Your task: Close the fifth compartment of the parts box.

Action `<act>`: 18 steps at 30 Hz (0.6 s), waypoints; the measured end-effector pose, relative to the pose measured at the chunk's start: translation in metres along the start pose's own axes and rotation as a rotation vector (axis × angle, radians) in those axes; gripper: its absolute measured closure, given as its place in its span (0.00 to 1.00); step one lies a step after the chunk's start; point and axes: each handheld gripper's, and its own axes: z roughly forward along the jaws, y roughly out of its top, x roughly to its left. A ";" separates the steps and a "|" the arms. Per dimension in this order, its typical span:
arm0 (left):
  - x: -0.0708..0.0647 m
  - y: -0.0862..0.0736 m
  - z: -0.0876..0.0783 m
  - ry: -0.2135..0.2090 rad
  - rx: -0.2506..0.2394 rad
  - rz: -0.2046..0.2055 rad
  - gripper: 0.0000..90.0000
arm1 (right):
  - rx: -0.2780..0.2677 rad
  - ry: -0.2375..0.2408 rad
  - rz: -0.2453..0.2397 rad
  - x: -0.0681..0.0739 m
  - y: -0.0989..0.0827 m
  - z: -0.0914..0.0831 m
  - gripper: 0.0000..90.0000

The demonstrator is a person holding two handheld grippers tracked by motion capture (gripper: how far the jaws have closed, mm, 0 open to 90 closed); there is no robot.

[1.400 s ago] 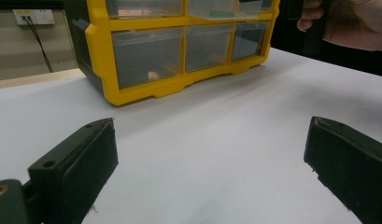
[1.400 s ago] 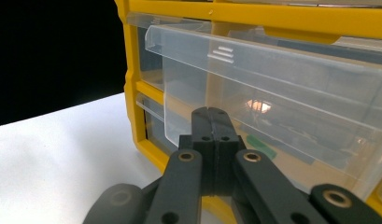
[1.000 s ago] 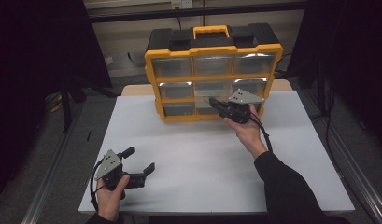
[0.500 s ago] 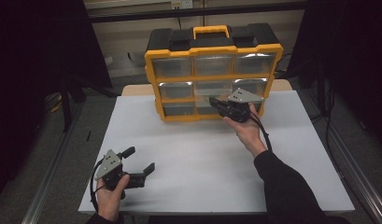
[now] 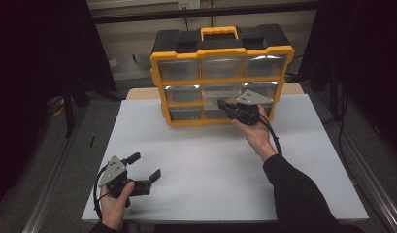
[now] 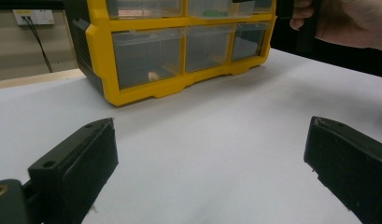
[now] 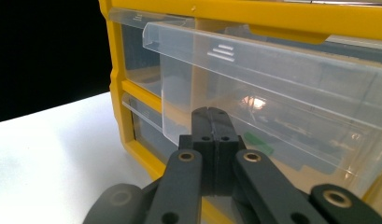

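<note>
Nothing has moved since the earlier frames; both hands sit where they were. Nearest us, our left gripper (image 5: 146, 166) rests on the white table (image 5: 210, 165), jaws wide apart and empty, parked as we judge it. Farther out, our right gripper (image 7: 212, 116) has its jaws pressed together, tips right at the clear drawer (image 7: 254, 88) pulled partly out of the yellow organizer case (image 5: 220, 77), probably to push or hook it.

A lab or workshop bench: a white table (image 5: 210, 160) beyond the fingers, a yellow parts organizer (image 5: 220, 73), dark curtains (image 5: 36, 58) around.
</note>
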 end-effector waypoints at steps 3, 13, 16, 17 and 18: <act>0.000 0.000 0.000 0.000 0.001 -0.001 0.03 | 0.001 -0.008 0.002 -0.001 0.000 0.000 1.00; 0.000 0.000 0.000 0.000 -0.003 -0.007 0.03 | -0.003 -0.013 -0.001 -0.002 0.001 0.002 1.00; 0.000 0.000 0.000 -0.002 0.000 -0.001 0.03 | -0.002 -0.019 0.000 -0.003 0.002 0.003 1.00; 0.000 0.000 0.000 -0.002 -0.001 -0.002 0.03 | -0.003 -0.018 0.002 -0.003 0.002 0.003 1.00; 0.000 0.000 0.000 -0.002 -0.001 -0.002 0.03 | -0.003 -0.019 0.003 -0.003 0.002 0.003 1.00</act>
